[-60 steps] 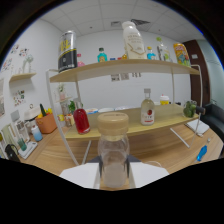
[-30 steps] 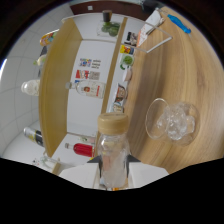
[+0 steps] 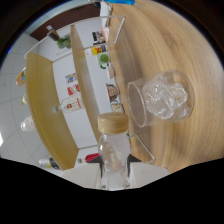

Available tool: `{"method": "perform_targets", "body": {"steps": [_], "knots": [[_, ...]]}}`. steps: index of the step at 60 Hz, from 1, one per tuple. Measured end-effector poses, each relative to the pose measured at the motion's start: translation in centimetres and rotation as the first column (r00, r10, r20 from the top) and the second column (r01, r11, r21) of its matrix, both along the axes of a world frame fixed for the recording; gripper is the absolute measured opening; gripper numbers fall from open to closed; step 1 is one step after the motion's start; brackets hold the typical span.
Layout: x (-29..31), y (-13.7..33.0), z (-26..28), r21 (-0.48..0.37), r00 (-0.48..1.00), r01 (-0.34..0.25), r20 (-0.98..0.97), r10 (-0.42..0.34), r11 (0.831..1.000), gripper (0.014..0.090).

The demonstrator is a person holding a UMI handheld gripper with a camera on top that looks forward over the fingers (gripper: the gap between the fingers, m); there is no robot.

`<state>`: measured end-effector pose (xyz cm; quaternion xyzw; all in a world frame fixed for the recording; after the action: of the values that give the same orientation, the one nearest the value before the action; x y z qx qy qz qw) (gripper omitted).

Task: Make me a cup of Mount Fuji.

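Jaws clamp a clear, cork-lidded glass bottle (image 3: pixel 113 150); at two o'clock, an ice-filled clear glass tumbler (image 3: pixel 160 97) on the wooden worktop (image 3: pixel 200 50).

Single view only, riding on the gripper (image 3: pixel 114 172), rolled hard sideways, looking forward close over the light wooden tabletop (image 3: pixel 175 65) toward the tilted two-tier wooden shelf (image 3: pixel 50 105).

ahead of you: the glass of ice (image 3: pixel 161 99) sits right off the bottle's cap (image 3: pixel 113 122)
around the glass: bare counter (image 3: pixel 150 40), plenty of room
other side: shelf rack (image 3: pixel 82 85) packed with bottles blocks you
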<state>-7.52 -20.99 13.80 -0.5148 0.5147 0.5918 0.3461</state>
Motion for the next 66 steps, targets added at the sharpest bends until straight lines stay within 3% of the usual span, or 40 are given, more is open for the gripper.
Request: {"method": "perform_targets", "body": {"steps": [11, 18, 24, 31, 38, 54, 63, 66], "knots": [[0.2, -0.7, 2.8, 0.069, 0.883, -0.037, 0.47, 0.0, 0.997, 0.0379], [0.5, -0.6, 5.2, 0.135, 0.599, -0.063, 0.797, -0.071, 0.989, 0.038], [-0.2, -0.4, 5.6, 0.13, 0.328, -0.121, 0.941, -0.084, 0.984, 0.038], [-1.3, 0.5, 2.8, 0.07, 0.059, -0.166, 0.996, -0.061, 0.984, 0.038], [-2.2, 1.1, -1.0, -0.018, -0.102, -0.191, 0.995, -0.002, 0.981, 0.0378], [-3.0, 1.1, -7.1, -0.157, -0.198, -0.22, 0.974, 0.114, 0.963, 0.0383], [-3.0, 0.7, -9.1, -0.211, -0.216, -0.221, 0.963, 0.164, 0.952, 0.0395], [-2.9, 0.5, -8.9, -0.197, -0.211, -0.217, 0.966, 0.151, 0.956, 0.0401]]}}
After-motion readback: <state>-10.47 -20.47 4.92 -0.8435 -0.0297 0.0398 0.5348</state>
